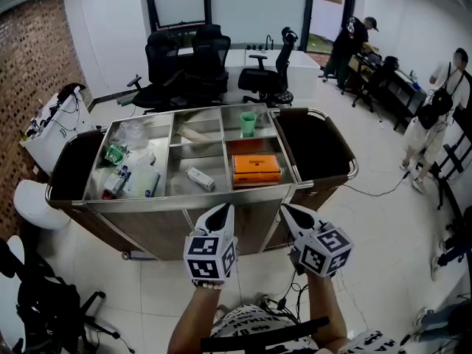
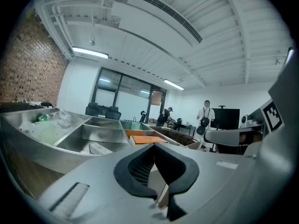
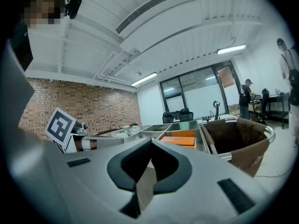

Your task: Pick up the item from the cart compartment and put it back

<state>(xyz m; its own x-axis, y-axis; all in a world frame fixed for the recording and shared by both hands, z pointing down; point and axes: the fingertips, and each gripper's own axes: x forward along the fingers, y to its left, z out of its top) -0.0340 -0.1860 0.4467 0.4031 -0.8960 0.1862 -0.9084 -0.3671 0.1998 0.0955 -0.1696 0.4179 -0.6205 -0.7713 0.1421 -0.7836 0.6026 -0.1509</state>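
Note:
A steel cart (image 1: 192, 201) with several open compartments stands in front of me. An orange box (image 1: 256, 168) lies in the near right compartment, and a small white box (image 1: 200, 178) in the near middle one. Behind the orange box stands a green cup (image 1: 248, 123). The left compartment holds plastic bags and several small items (image 1: 122, 172). My left gripper (image 1: 224, 211) and right gripper (image 1: 289, 212) hover side by side just short of the cart's near rim, both shut and empty. The left gripper view shows the orange box (image 2: 145, 136) and the white box (image 2: 100, 148) ahead.
Brown bags hang at the cart's right end (image 1: 317, 146) and left end (image 1: 74, 164). Black office chairs (image 1: 188, 65) stand behind the cart. People stand at the far right (image 1: 435, 116). A white round bin (image 1: 29, 201) sits to the left.

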